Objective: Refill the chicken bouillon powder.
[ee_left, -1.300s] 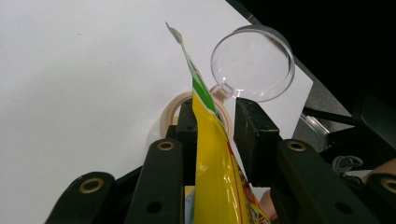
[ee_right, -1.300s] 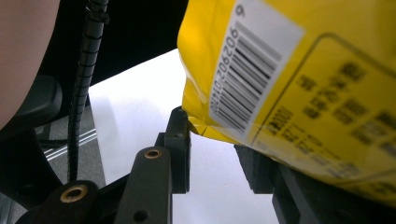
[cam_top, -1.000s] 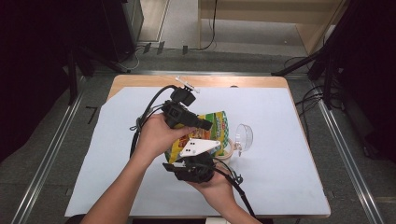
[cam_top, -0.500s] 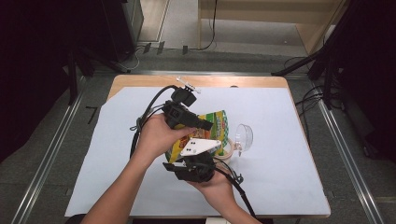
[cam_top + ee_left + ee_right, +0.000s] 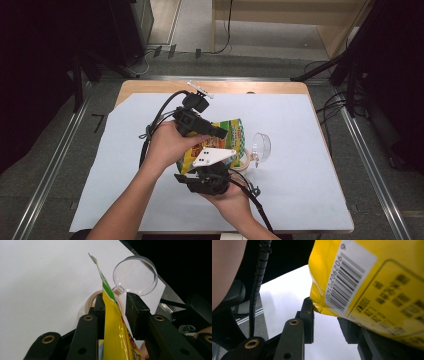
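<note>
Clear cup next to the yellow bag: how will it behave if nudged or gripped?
The clear cup lies on its side on the white sheet, so a nudge will likely roll it. Its walls look thin and see-through, so it is probably light and may flex or crack under a hard squeeze. The smooth plastic could slip between pads.

Yellow snack bag [image 5: 220,142], held aloft

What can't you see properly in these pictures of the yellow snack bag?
- Yellow bag, high view: mostly covered by the hands and both grippers.
- Bag print, right gripper view: blurred, cut off at the right edge.
- Tape ring, left gripper view: largely behind the bag and jaws.
- Clear cup, high view: too small to tell if anything is inside.
</note>
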